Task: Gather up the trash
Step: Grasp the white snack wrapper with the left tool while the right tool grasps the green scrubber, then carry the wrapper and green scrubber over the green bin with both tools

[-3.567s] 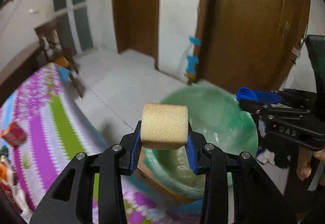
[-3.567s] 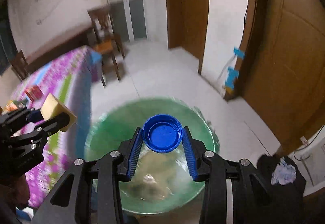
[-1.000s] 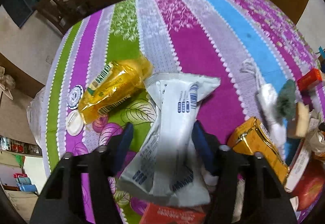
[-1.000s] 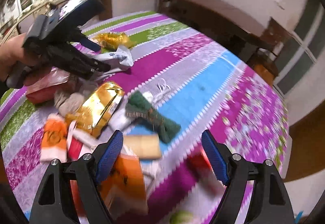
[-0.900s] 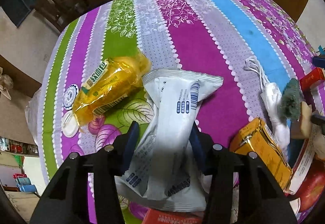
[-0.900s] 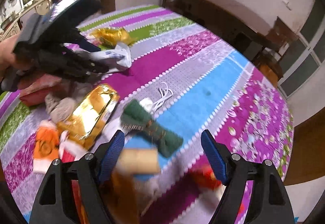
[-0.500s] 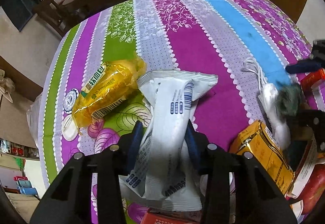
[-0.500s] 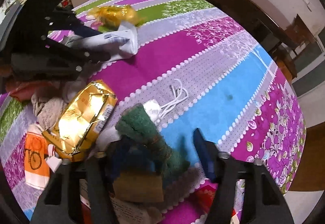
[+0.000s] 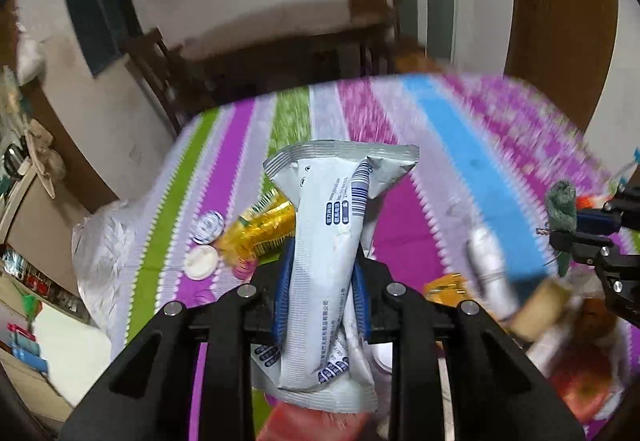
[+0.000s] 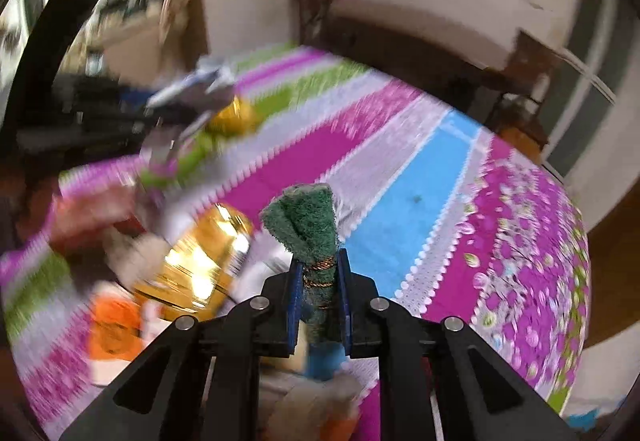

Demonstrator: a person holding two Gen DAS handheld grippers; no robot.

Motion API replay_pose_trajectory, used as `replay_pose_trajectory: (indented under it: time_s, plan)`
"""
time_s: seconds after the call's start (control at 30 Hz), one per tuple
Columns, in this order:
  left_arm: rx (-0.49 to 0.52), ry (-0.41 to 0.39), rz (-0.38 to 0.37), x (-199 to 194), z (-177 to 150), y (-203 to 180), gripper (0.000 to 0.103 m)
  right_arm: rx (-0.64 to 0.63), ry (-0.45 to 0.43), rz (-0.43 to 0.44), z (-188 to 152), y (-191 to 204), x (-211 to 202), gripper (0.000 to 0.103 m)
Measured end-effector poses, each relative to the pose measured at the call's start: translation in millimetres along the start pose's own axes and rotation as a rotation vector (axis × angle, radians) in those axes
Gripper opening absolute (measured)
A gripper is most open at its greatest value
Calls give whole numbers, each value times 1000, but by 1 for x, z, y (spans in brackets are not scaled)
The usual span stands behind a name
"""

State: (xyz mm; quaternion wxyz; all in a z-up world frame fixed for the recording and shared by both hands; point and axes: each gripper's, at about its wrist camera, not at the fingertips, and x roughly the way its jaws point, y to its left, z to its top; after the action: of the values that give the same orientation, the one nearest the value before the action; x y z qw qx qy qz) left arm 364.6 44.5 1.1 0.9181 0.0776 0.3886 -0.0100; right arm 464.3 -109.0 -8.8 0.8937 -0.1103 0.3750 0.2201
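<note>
Between left claw pads: white wrapper

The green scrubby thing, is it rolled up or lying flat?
Rolled up. The green scrubber is bunched into a bundle with thin cord around its middle, pinched in the right gripper.

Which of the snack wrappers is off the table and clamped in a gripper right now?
The white wrapper, pinched upright in the left gripper. The yellow wrapper and gold wrapper lie on the tablecloth.
</note>
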Motion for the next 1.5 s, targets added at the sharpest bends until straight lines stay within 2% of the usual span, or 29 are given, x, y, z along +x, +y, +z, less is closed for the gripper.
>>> replay_pose_trajectory:
  time_s: [0.23, 0.33, 0.4, 0.6, 0.93, 1.13, 1.5]
  plan:
    - [-83, -214, -6, -83, -36, -16, 25, 112, -206, -98, -35, 32, -78, 17]
    - [-85, -311, 18, -121, -65, -35, 25, 174, -277, -130, -57, 47, -111, 17]
    - [-99, -346, 11, -136, -82, -46, 25, 204, -325, -166, -73, 60, -132, 17]
    - [-149, -385, -29, -163, -116, -69, 25, 238, -403, -251, -109, 89, -177, 17]
    - [-111, -438, -96, -200, -130, -101, 25, 250, -456, -323, -153, 114, -246, 17]
    - [-75, -446, -144, -209, -129, -126, 25, 291, -458, -390, -183, 100, -286, 17]
    - [31, -455, -267, -223, -124, -215, 26, 391, -438, -542, -256, 39, -358, 17]
